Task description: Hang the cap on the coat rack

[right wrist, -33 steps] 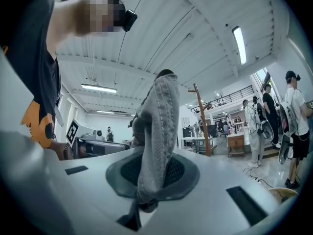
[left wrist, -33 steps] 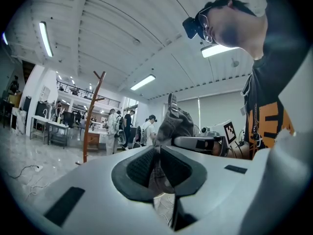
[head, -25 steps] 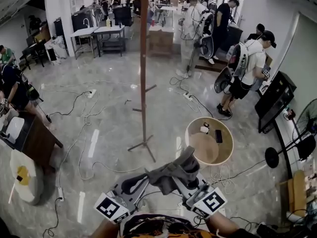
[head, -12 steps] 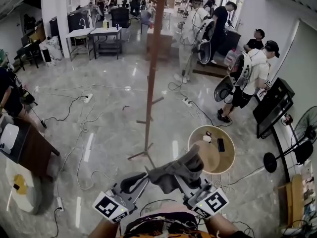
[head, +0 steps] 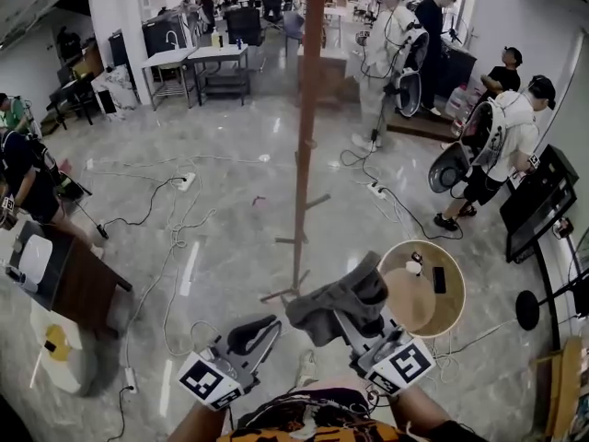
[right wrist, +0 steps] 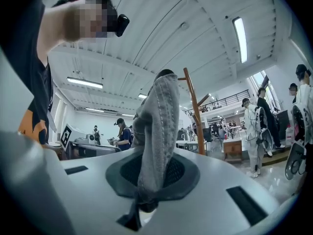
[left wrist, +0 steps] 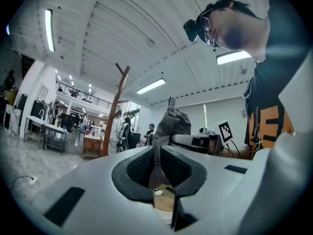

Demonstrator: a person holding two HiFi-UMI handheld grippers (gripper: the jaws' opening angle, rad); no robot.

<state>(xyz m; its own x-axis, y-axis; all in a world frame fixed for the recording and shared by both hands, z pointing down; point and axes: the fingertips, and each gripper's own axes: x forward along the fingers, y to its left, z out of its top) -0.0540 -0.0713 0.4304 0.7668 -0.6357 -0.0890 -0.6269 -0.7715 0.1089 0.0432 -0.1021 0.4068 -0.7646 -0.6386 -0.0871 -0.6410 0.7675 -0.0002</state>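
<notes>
The cap [head: 336,300] was found pinched in the right gripper [right wrist: 152,180] at 6 o'clock; the left gripper [head: 262,331] was closed, empty. Slippage from the thin pinch was judged possible before the coat rack [head: 306,136], at 12 o'clock, was reached.

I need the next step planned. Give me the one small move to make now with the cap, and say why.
Probably carry the cap forward and upward toward the coat rack. The right gripper is shut on it, the left gripper seems to pinch its edge, and the rack stands ahead, apart from the cap.
</notes>
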